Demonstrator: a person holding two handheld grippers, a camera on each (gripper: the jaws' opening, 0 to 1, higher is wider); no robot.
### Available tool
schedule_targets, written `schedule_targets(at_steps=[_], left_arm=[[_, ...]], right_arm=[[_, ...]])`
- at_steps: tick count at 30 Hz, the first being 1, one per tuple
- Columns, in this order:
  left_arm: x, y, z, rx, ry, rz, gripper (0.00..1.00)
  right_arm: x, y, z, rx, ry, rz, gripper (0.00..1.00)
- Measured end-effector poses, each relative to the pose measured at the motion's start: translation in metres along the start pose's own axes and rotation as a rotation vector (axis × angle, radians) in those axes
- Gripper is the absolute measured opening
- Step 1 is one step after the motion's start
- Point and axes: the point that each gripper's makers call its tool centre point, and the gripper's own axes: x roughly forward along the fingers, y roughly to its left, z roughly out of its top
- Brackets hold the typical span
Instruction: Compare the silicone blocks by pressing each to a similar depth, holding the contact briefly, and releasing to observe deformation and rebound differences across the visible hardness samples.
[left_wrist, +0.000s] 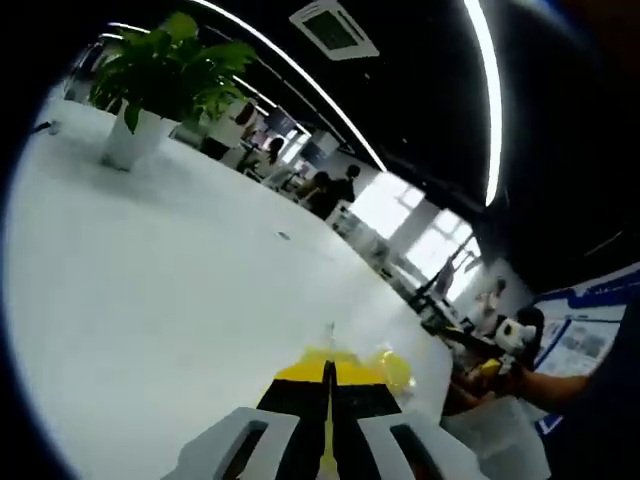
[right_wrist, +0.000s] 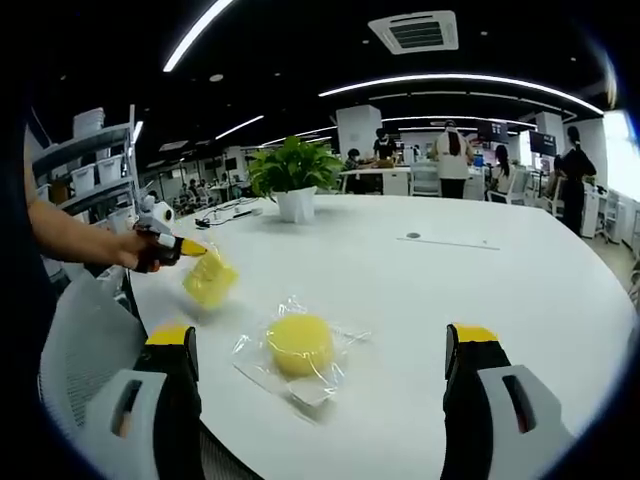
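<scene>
Your left gripper (right_wrist: 195, 249) has its jaws clamped on a bagged yellow block (right_wrist: 211, 277) lifted at 10 o'clock, while your right gripper (right_wrist: 320, 350), jaws apart, frames the round bagged sample (right_wrist: 300, 345) on the bench (right_wrist: 480, 270), likely next to press.

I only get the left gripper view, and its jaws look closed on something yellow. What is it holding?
Observer: The left gripper pinches a bagged yellow block, apparently lifted off the white table.
Operator: Any other sample?
Observer: A round yellow block in a clear bag lies on the table.
Operator: And the right gripper?
Observer: The right gripper is wide open, touching nothing, with that round block ahead between its jaws.
</scene>
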Motion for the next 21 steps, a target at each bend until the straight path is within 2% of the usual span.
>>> schedule_targets(at_steps=[5,11,14,18,21], left_arm=[[0.004,0.015,-0.009,0.056,0.036,0.033,0.0],[0.008,0.031,-0.019,0.027,0.053,0.069,0.0],[0.009,0.034,-0.028,0.023,0.067,0.076,0.0],[0.011,0.039,-0.042,0.059,0.12,0.092,0.0],[0.011,0.039,-0.042,0.066,0.115,0.086,0.0]], right_arm=[[0.002,0.0,-0.003,0.003,0.009,-0.003,0.96],[0.003,-0.001,-0.002,0.0,0.015,-0.005,0.96],[0.004,0.0,-0.003,0.002,0.02,-0.006,0.96],[0.004,0.0,-0.006,0.002,0.031,-0.006,0.96],[0.004,-0.002,-0.008,0.004,0.033,-0.008,0.96]])
